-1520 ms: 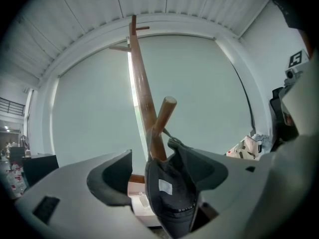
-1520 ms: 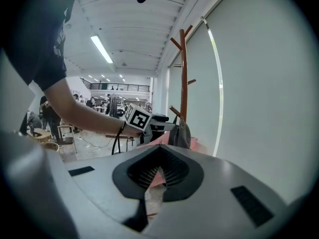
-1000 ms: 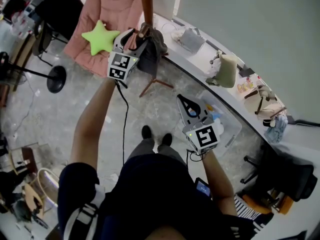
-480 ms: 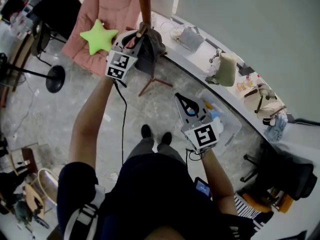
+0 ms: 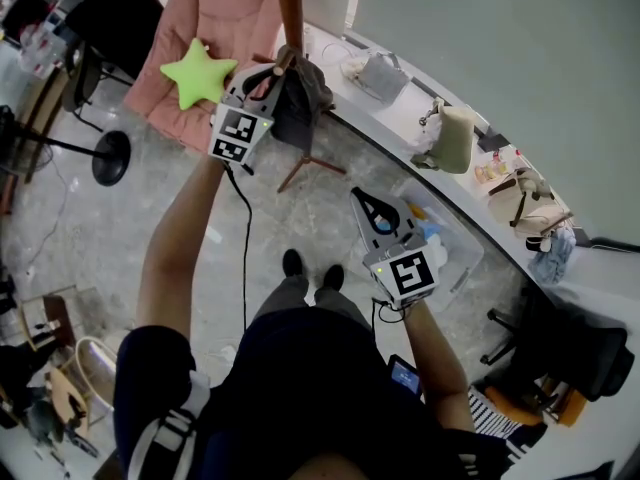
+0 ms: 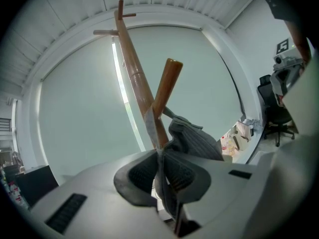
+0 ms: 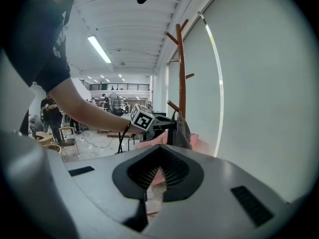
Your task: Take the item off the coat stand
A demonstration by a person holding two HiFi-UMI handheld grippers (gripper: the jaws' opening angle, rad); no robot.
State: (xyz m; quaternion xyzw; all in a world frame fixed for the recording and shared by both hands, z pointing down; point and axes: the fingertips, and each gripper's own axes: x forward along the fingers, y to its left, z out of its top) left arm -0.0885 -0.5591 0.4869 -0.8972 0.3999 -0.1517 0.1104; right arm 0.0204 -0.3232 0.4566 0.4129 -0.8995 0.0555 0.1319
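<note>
A grey fabric bag hangs by its strap from a slanted peg of the wooden coat stand. My left gripper is raised to that peg. Its jaws are closing, and the pads pinch the grey strap flat between them in the left gripper view, where the left gripper sits just below the peg's fork. The bag's body bulges to the right of the jaws. My right gripper hovers lower, away from the stand, shut with nothing in it. The right gripper view shows the stand and bag beyond the right gripper.
A pink chair with a green star cushion stands left of the coat stand. A white ledge along the wall carries several bags. A clear plastic bin lies under my right gripper. A black office chair is at right.
The left gripper's jaws have come together on the bag's strap at the peg. The right gripper has hardly moved.
</note>
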